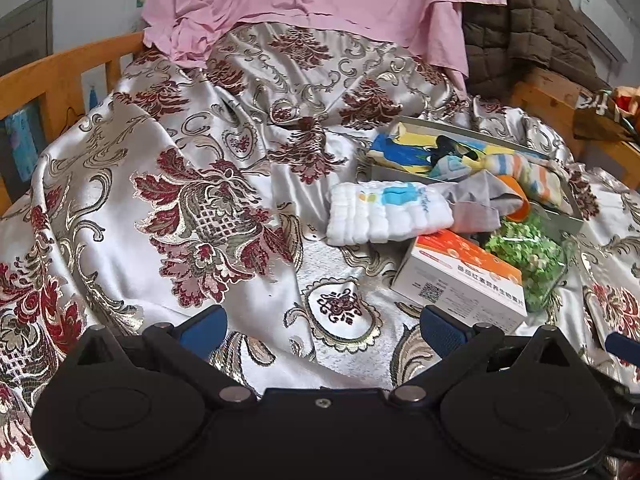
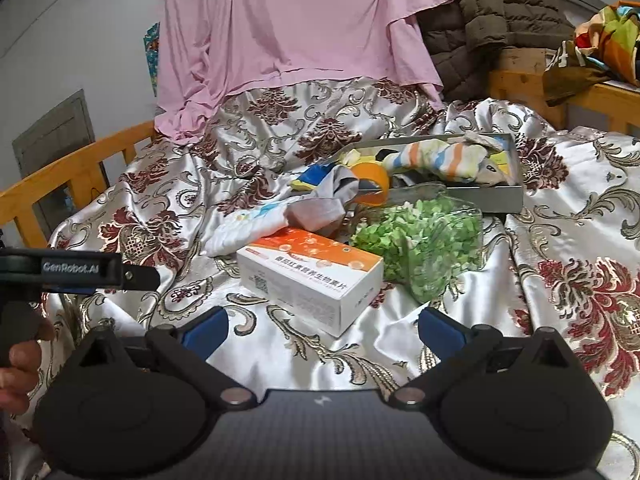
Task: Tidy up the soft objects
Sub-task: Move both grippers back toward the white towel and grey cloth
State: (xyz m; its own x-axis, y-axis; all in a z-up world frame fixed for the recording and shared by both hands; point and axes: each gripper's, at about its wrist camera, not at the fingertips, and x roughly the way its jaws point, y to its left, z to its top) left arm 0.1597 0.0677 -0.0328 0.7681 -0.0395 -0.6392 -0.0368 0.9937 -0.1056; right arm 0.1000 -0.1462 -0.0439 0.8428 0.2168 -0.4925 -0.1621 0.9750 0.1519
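We hold both claws low over the bed, fingers pointing forward and level. The left gripper (image 1: pixel 323 326) has its blue pads spread wide with nothing between them, hovering above the patterned satin bedspread (image 1: pixel 224 208). The right gripper (image 2: pixel 323 326) is likewise spread wide and empty; at its left we see the other tool's black body and our hand (image 2: pixel 18 364) wrapped around its handle. Directly ahead of the right claw, just beyond its fingertips, lies an orange-and-white carton (image 2: pixel 310 278). Ahead and right of that sits a clear bag of green bits (image 2: pixel 430 240), touching the carton's far right corner. Ahead and left of the carton lies a folded white cloth (image 1: pixel 388 212) with a blue print, and a grey garment (image 1: pixel 478 200) overlaps its right end. Farther ahead stands a shallow grey tray (image 2: pixel 480 196); a striped sock (image 2: pixel 440 158) is draped across it, a blue-and-yellow fabric (image 1: pixel 404 150) lies in its left end, and an orange piece (image 2: pixel 372 184) hangs over its near rim. Beyond, a pink sheet (image 2: pixel 296 28) hangs down onto the bedspread, with a brown quilted coat (image 2: pixel 484 12) to its right. An orange wooden rail (image 1: pixel 60 76) borders the bed at far left, against a pale wall.
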